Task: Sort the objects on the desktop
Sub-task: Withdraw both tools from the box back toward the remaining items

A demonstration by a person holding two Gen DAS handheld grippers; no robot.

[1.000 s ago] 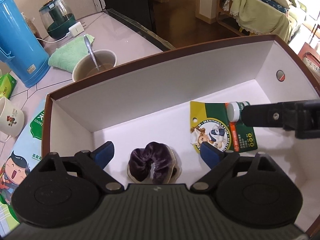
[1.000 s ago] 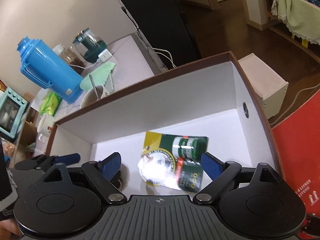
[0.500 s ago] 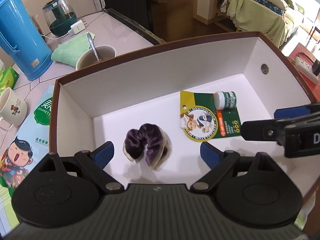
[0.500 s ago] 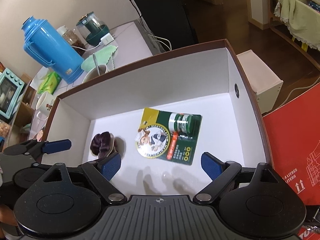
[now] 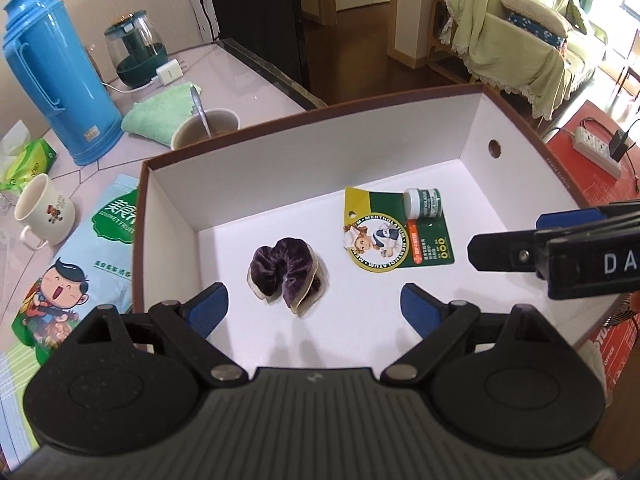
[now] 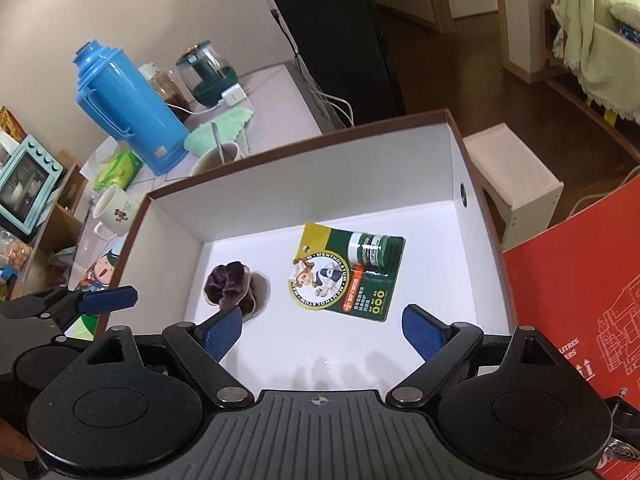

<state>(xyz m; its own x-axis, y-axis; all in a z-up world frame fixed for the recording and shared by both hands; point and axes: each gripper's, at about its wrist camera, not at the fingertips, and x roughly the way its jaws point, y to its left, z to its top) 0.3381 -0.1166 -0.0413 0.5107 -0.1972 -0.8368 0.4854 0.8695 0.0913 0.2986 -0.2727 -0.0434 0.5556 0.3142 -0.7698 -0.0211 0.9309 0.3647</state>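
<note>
Above the box (image 5: pixel 472 128), nothing is being held by either wide-open gripper (image 5: pixel 314 304) (image 6: pixel 322 330); the soft scrunchie (image 5: pixel 284 270) is probably best pinched mid-fold.

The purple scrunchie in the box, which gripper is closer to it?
Left. The left gripper hangs open right over the purple scrunchie, which lies just ahead between its fingers. The right gripper, also open, sits off to the scrunchie's right, facing the lip balm card.

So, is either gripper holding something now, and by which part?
Nothing is held. The left gripper and the right gripper are both open above the box; the scrunchie and the balm card lie inside.
</note>
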